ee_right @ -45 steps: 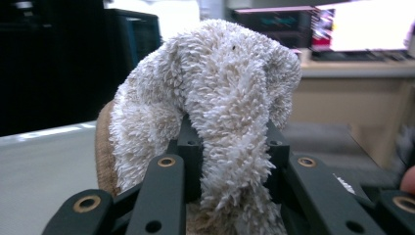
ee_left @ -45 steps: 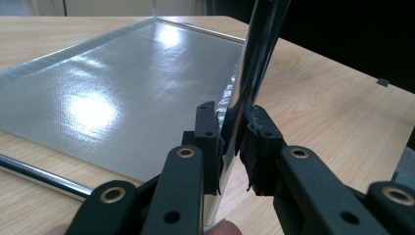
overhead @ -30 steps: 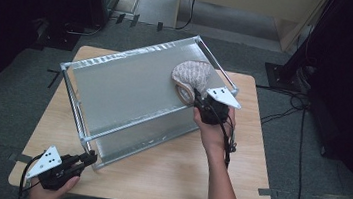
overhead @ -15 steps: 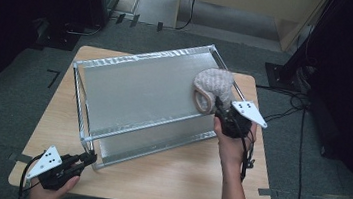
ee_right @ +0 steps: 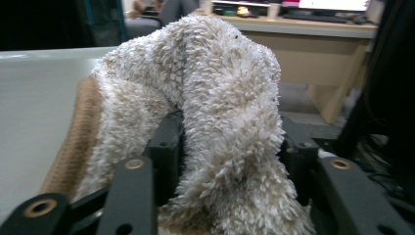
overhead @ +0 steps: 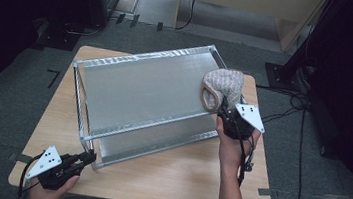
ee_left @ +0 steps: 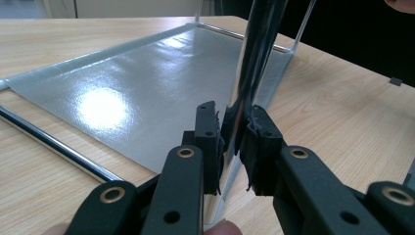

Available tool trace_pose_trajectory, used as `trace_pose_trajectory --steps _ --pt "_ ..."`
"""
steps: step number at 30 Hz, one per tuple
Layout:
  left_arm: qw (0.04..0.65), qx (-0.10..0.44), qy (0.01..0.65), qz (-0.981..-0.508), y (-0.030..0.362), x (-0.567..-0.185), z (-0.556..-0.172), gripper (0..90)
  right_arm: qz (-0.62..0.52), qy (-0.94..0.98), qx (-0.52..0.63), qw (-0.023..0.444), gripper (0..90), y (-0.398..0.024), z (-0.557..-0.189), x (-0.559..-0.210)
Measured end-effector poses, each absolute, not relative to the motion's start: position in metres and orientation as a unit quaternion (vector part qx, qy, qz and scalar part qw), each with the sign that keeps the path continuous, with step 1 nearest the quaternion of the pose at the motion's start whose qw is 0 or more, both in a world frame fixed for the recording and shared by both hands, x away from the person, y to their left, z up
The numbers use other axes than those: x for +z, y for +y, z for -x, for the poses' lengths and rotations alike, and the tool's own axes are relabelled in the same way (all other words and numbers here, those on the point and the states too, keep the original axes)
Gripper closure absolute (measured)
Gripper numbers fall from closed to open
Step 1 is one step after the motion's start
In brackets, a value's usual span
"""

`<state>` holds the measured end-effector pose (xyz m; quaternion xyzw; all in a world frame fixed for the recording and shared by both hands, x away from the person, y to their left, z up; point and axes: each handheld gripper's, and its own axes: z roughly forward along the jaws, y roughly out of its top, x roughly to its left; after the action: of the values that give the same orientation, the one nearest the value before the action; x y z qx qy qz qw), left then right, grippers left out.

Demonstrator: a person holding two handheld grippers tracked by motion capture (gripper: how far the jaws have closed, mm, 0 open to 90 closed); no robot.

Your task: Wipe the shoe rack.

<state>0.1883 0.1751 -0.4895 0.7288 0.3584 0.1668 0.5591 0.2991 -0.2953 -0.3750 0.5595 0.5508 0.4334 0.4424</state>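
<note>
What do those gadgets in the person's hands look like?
Each hand holds a black two-jaw tool. The left gripper and right gripper each carry a pale three-cornered plate with dark dots on top. Brass-coloured rivets stud the black jaw arms, the pads look worn, and a dark cable trails off. The forearms are bare.

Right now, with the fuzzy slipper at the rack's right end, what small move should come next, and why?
Probably draw the right gripper back off the slipper. Its jaws have just been opening around it, and it already lies on the top shelf, while the left gripper clamps the rack's corner post.
</note>
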Motion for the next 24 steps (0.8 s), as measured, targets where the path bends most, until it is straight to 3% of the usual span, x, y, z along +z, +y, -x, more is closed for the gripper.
trace_pose_trajectory --steps 5,12,24 --pt "0.562 0.163 0.359 -0.727 0.175 -0.49 -0.189 78.4 -0.566 0.543 0.451 0.426 65.7 -0.296 -0.297 -0.376" --pt "0.559 0.165 0.361 -0.728 0.175 -0.489 -0.188 78.7 -0.553 0.546 0.486 0.4 66.8 -0.285 -0.286 -0.379" --pt "0.561 0.163 0.362 -0.726 0.174 -0.49 -0.189 78.6 -0.495 0.59 0.527 0.358 66.8 -0.23 -0.264 -0.381"
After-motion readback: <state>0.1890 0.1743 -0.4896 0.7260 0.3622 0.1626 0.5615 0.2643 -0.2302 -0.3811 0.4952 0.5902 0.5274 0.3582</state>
